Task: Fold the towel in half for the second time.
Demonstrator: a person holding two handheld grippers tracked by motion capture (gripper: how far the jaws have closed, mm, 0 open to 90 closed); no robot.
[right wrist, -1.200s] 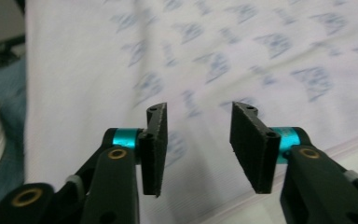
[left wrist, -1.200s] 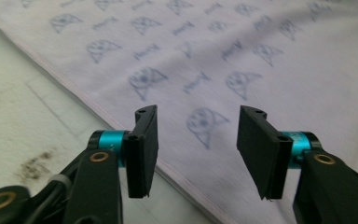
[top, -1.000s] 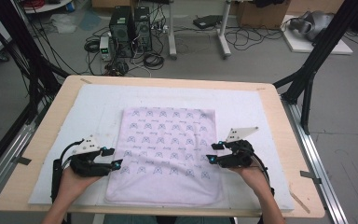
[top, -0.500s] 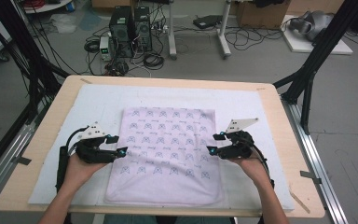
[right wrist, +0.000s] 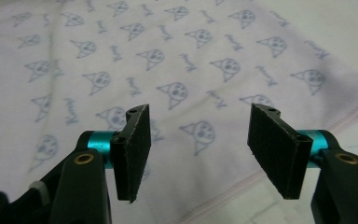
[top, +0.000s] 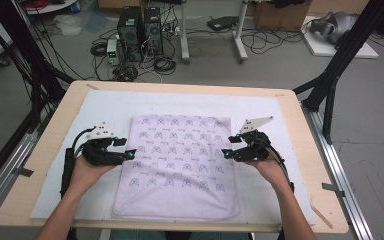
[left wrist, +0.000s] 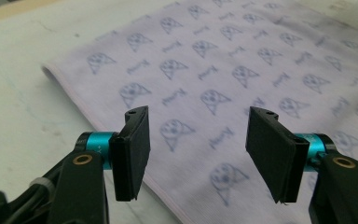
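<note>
On the table (top: 45, 165): a folded patterned cloth (top: 180, 165) is laid flat at the centre.
Left gripper (top: 130, 155): held over the cloth's left edge, jaws spread, nothing pinched.
Right gripper (top: 226, 153): mirrored at the right edge, jaws spread and empty, apparently for a two-sided pickup.

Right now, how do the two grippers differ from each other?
The left gripper sits at the patterned cloth's left edge, the right gripper at its right edge. The left points rightward in the high view, the right leftward. The right's grey plate juts higher than the left's. Both are open, holding nothing, with cloth beneath their jaws.
</note>
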